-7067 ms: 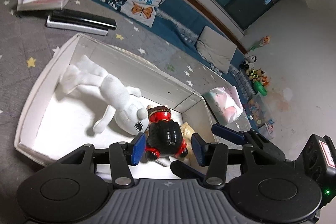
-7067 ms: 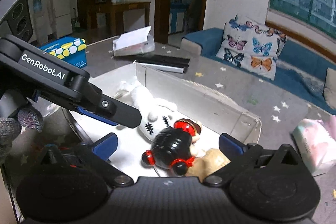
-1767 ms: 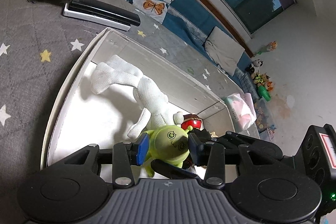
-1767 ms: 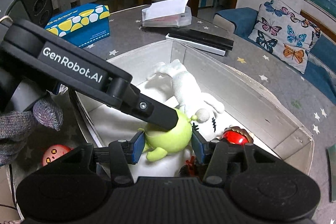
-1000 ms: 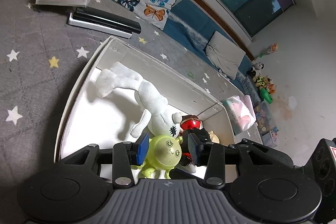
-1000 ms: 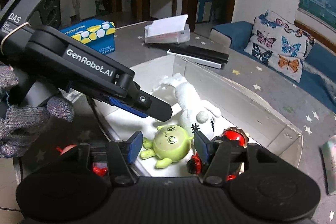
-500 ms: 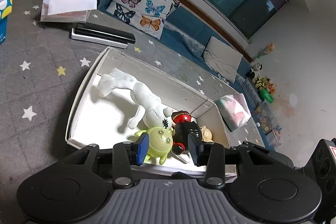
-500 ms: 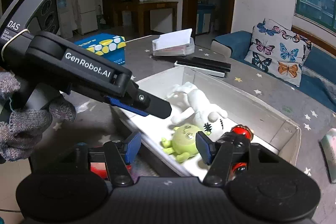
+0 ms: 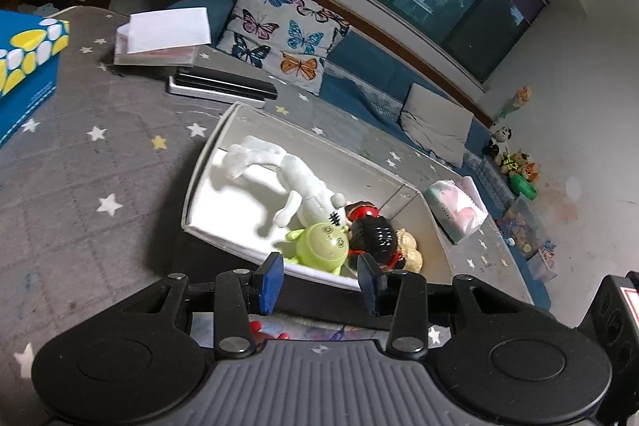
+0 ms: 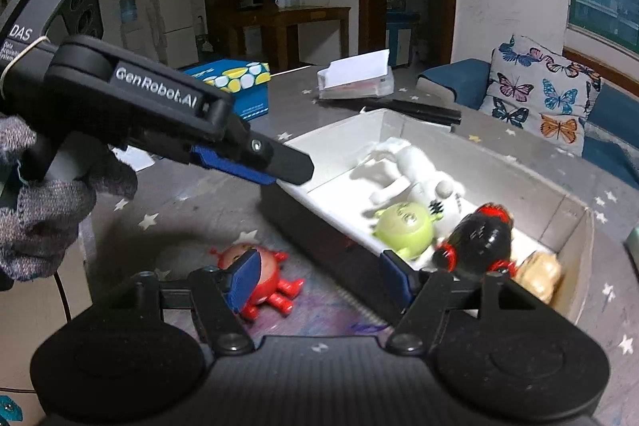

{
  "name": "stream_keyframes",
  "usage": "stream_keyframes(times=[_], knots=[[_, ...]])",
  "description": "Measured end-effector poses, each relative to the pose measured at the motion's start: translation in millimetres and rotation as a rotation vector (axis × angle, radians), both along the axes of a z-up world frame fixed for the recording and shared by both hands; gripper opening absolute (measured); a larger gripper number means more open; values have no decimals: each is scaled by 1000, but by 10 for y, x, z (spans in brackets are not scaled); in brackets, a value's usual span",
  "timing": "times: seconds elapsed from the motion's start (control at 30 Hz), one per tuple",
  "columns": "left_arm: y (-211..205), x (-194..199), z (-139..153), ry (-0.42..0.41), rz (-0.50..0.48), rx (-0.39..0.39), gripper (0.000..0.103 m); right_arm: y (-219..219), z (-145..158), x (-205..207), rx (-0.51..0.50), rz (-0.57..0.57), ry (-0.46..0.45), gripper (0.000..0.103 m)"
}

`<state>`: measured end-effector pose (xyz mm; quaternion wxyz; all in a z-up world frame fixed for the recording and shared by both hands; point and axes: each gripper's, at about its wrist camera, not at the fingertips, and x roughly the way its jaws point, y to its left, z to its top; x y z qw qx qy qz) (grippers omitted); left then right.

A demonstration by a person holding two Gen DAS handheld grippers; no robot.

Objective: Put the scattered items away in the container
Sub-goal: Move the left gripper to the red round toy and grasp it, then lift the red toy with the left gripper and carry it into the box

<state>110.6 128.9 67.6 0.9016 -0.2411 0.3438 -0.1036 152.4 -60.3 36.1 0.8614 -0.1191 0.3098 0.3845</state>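
Inside rectangular white box (image 9: 207,162): round glossy green toy (image 9: 321,244), knitted white doll (image 9: 295,178).

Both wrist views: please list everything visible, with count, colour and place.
White box: 1, on the grey star-print cloth.
White plush doll: 1, lying in the box.
Green round toy: 1, in the box.
Black-and-red figure: 1, in the box.
Tan plush: 1, box corner.
Red toy: 1, on the cloth outside the box.
Blue tissue box: 1, far side.
Butterfly pillow: 1, on the sofa.
Left gripper: open, empty.
Right gripper: jaws just opening, nothing clamped.
Gloved hand: grey, holding the left gripper.
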Motion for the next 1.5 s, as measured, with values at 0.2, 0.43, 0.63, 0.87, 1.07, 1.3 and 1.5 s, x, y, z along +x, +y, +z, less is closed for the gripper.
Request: stream_keyframes(times=[0.2,0.43,0.63,0.87,1.07,1.3,1.5], knots=[[84,-138,-127,23,14,-8,43,69,-122,-130,20,33,29,68],[193,-192,-336,77,35,-43,43,203,-256,-170,27,54,70,72],[258,-203,-442,100,34,-79,43,311,-376,-146,26,53,98,72],[276,-168,-523,123,36,-93,43,397,-428,-93,30,45,106,71],[258,-147,-582,145,35,-107,44,461,-439,-91,17,50,94,66],[259,-150,-588,146,32,-107,44,530,-460,-99,-14,50,69,54],[222,-175,-581,144,19,-92,44,541,-474,-109,-38,55,53,48]])
